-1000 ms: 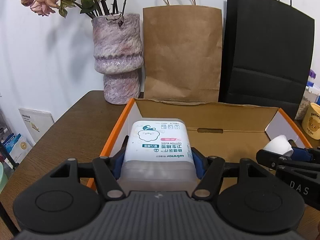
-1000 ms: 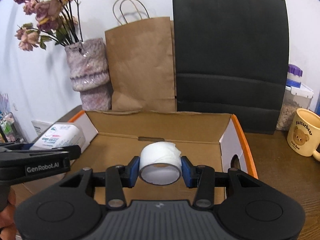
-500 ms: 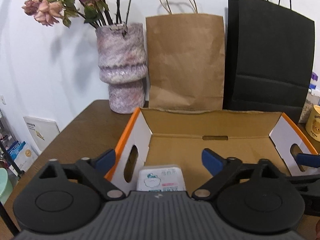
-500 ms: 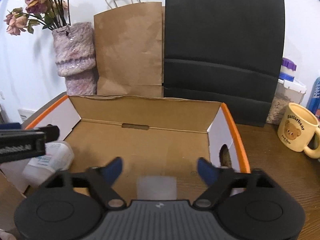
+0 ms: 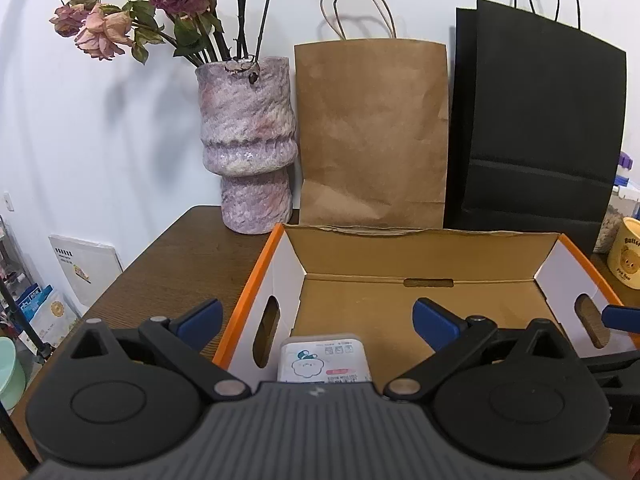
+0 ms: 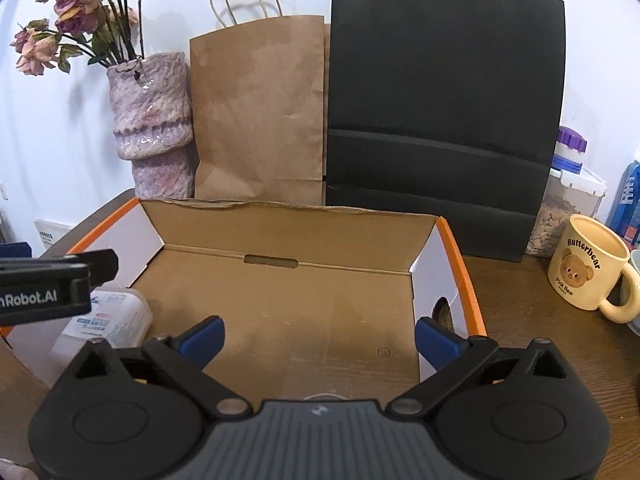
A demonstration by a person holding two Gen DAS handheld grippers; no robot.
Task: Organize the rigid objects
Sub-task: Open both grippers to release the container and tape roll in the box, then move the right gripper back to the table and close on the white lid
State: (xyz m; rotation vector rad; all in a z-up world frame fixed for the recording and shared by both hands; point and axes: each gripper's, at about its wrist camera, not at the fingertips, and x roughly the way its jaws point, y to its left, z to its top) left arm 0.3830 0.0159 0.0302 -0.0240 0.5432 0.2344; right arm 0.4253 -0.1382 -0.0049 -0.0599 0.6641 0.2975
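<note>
Box (image 6: pixel 296 320) on brown counter (image 5: pixel 180 268) — bags, vase behind; swab tub (image 5: pixel 324 360) inside; both tools (image 5: pixel 316 320) (image 6: pixel 318 334) just opened wide, empty.

surface: dark wooden table (image 6: pixel 560 360) | centre: open cardboard box (image 6: pixel 304 216) | upper left: vase (image 6: pixel 154 128) | upper middle: brown bag (image 6: pixel 260 120), black bag (image 6: pixel 440 100) | right: mug (image 6: pixel 584 266)

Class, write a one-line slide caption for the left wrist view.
Left gripper, jaws just opened wide, above the cotton bud box lying in the cardboard box.
</note>
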